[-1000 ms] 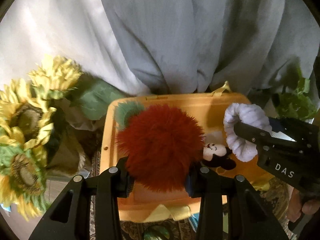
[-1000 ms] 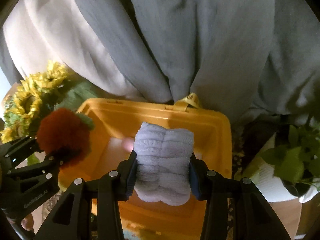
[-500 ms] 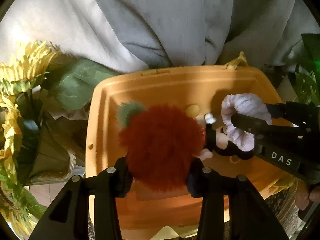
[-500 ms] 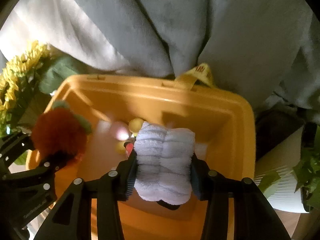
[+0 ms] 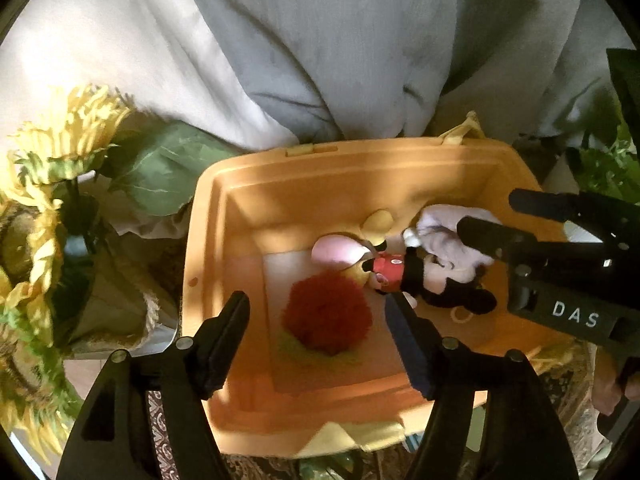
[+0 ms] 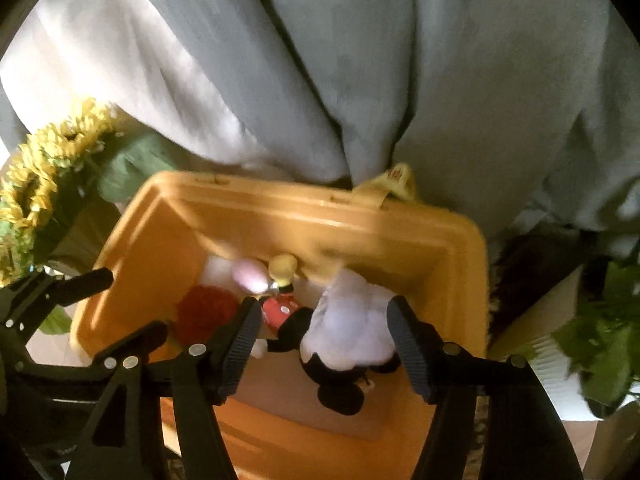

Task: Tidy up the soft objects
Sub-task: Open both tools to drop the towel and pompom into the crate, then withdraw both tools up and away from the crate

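Grey curtain behind orange bin. Releasing step: left tool opening over dropped red pom-pom, right tool opening around pale scrunchie. Next: withdrawing upward, clear of bin rim.

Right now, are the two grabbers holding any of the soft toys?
No. The left gripper is opening above the red pom-pom, which lies in the orange bin. The right gripper is opening too; the white scrunchie has dropped between its fingers.

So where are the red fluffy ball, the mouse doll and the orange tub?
Red fluffy ball (image 5: pixel 326 318), left wrist view, middle of its fur.
Mouse doll (image 5: pixel 390 270), left wrist view, its red shorts.
Orange tub (image 5: pixel 360 148), left wrist view, far rim.
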### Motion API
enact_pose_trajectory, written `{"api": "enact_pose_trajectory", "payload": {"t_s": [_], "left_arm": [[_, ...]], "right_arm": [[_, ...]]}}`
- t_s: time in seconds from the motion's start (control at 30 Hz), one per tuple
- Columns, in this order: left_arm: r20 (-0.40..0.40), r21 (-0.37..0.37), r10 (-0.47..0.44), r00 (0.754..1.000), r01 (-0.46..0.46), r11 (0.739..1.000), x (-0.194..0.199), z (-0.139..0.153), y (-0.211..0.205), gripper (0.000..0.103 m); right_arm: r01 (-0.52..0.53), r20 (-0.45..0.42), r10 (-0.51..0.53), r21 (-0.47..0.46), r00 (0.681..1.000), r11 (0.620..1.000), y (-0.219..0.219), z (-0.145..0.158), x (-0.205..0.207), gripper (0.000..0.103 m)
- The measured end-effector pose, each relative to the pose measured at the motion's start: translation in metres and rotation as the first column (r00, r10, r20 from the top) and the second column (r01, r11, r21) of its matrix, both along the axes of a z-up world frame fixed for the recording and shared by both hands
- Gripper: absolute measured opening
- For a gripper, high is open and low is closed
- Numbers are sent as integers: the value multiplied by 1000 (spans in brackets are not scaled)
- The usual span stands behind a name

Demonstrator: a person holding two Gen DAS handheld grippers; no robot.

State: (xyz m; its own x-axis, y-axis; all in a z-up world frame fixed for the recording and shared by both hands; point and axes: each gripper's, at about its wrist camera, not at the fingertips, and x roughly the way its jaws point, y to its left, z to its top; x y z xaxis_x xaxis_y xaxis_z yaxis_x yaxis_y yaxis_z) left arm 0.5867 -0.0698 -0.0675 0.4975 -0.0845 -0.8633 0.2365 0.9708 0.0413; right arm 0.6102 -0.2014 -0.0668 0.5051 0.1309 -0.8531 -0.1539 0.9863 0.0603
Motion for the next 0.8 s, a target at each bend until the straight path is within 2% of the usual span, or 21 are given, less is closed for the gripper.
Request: {"api": "enact_pose_trajectory", "payload": {"t_s": [0.1,0.23,0.3,0.5,0.8], "left_arm": [[30,-14,6,1000,-6,1000,-10,10,3,71],[82,-37,26,996,-23,999,-26,28,7,75],[107,-41,32,994,-27,999,-35,37,7,75],[203,-48,45,978,-36,998,-70,63,6,80],[276,-72,87,957,-70,995,-123,78,15,84]], "right_arm": [[29,63,-29,-3,998,1000,-3,19,-13,67],[81,168,-81,7,982,997,-11,50,-36,74],[93,209,-94,17,973,996,-10,61,-46,75],[112,271,-119,39,955,993,-12,85,-83,75],[136,312,-151,69,938,988,-11,100,-138,75]]}}
